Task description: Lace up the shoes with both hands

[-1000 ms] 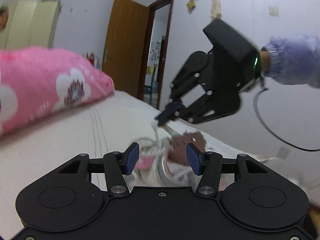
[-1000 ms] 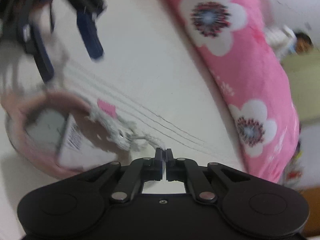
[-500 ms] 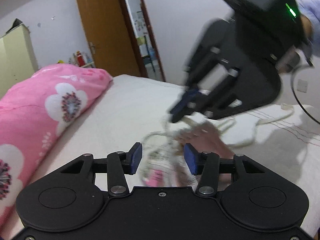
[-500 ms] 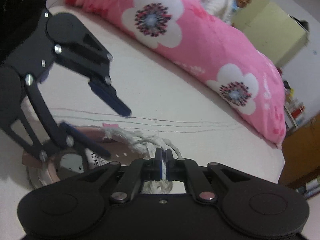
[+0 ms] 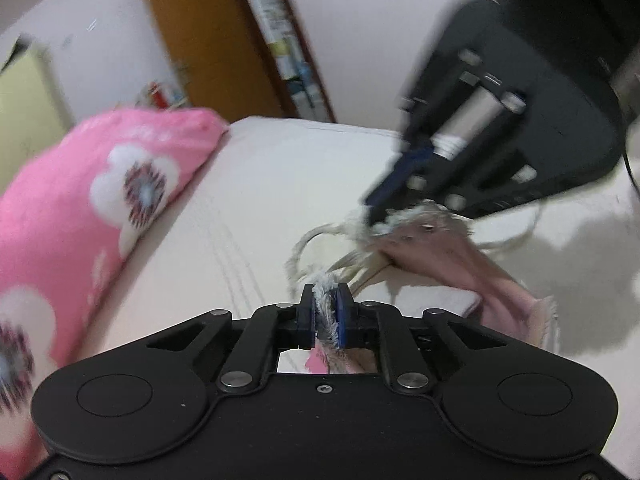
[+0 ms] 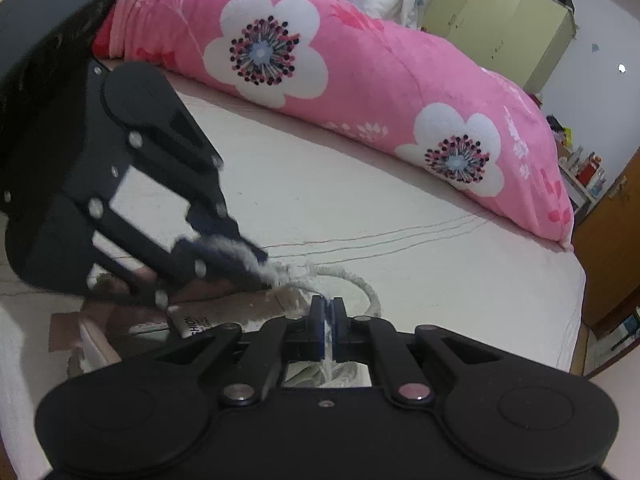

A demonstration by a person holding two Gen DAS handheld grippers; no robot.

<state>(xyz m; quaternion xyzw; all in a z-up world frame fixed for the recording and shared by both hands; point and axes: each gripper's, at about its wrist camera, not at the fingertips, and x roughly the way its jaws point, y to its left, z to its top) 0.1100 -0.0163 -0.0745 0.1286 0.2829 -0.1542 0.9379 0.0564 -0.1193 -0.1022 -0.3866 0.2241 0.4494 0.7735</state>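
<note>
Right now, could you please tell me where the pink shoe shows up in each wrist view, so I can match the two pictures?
Left wrist view: the pink shoe lies right of centre, beyond the left hand-held gripper, under the right one.
Right wrist view: the shoe sits low on the left, mostly hidden behind the left hand-held gripper.
Shared landmark: the pink flowered quilt, at the left edge in the left view and across the top in the right.

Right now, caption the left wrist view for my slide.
Left gripper closing on the shoe's frayed white edge while the right gripper pinches lace above the pink shoe.
</note>
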